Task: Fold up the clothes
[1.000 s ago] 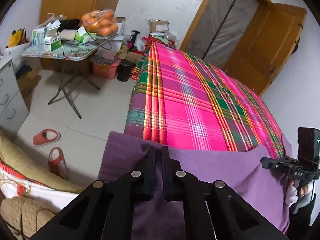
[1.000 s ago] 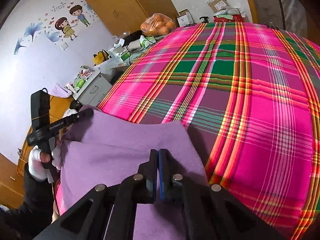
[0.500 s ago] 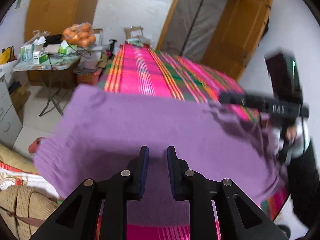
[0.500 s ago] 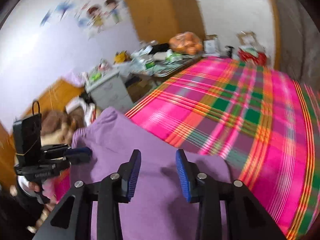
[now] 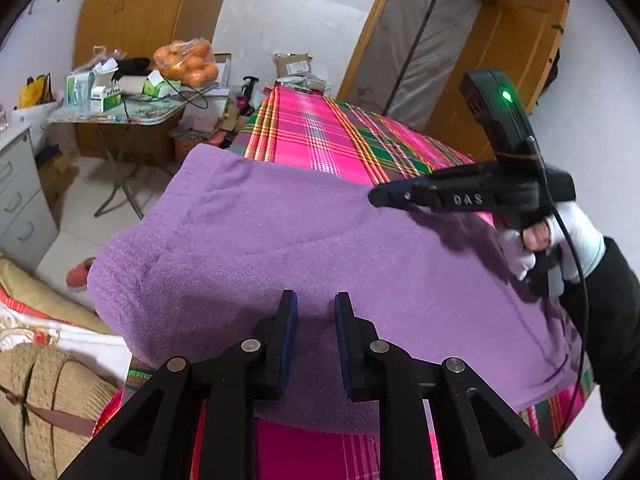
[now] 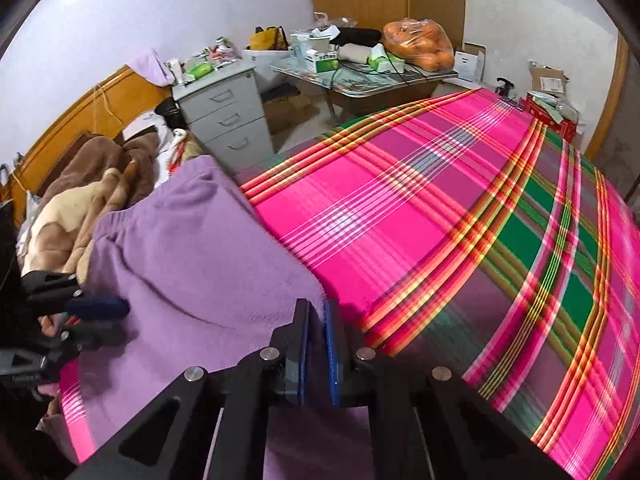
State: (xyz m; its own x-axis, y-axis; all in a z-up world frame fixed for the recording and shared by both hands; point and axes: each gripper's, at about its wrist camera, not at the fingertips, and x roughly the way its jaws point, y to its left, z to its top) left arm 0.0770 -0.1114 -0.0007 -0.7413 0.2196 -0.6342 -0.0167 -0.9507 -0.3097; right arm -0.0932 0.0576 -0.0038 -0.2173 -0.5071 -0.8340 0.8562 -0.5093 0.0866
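Left gripper (image 5: 312, 312) hovers, jaws apart, over a purple fleece garment (image 5: 280, 248) on the plaid-covered bed (image 6: 460, 220); right gripper (image 6: 316, 320) is closing on the garment's edge.

Fuzzy matt purple fleece garment (image 5: 320, 248), smooth woven plaid sheet (image 6: 460, 216), matt black plastic tongs (image 5: 312, 312)
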